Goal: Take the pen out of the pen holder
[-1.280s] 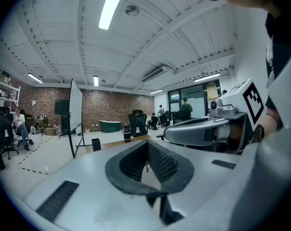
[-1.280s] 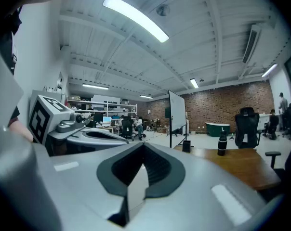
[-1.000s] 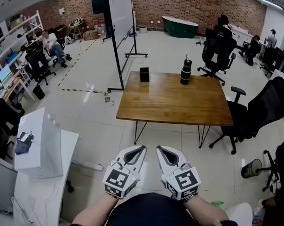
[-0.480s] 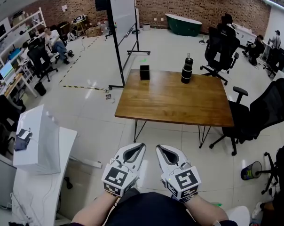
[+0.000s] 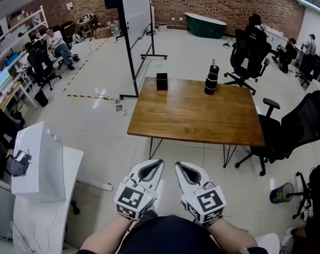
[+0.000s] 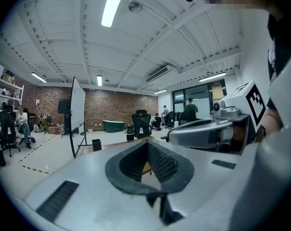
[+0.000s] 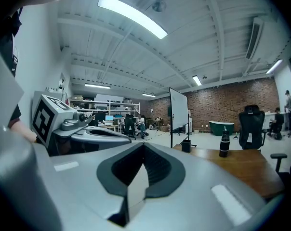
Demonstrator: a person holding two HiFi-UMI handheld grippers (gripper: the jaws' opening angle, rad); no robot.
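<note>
Wood table (image 5: 197, 115): brown top on thin dark legs, mid-room on a pale shiny floor, well ahead of both grippers.
Pen holder (image 5: 161, 82): small black box, upright on the table's far left corner. Shows in both gripper views too, as a little dark block at the table edge.
Pen: can't make it out tbh, the holder's too small in every view to see what's in it.
Bottle (image 5: 210, 81): black, upright at the table's far edge, right of the holder and well apart from it.
Left gripper (image 5: 159, 164): low in the head view, close to the person's body, pointing toward the table. Fingers (image 6: 165, 162) are closed w/ tips meeting, nothing between them.
Right gripper (image 5: 179, 166): just beside the left one, same pose. Its fingers (image 7: 160, 165) are closed tip to tip, nothing held.
Marker cubes: one on each gripper, at the wrist end.
Whiteboard (image 5: 136, 15): on a rolling stand, beyond the table's left side.
Chairs: one black office chair (image 5: 287, 134) right of the table, another (image 5: 247, 54) past the far right corner.
White box (image 5: 41, 165): on a white surface to the person's left.
Background: brick wall, green tub (image 5: 205, 25) against it, ppl at desks far left and far right.
</note>
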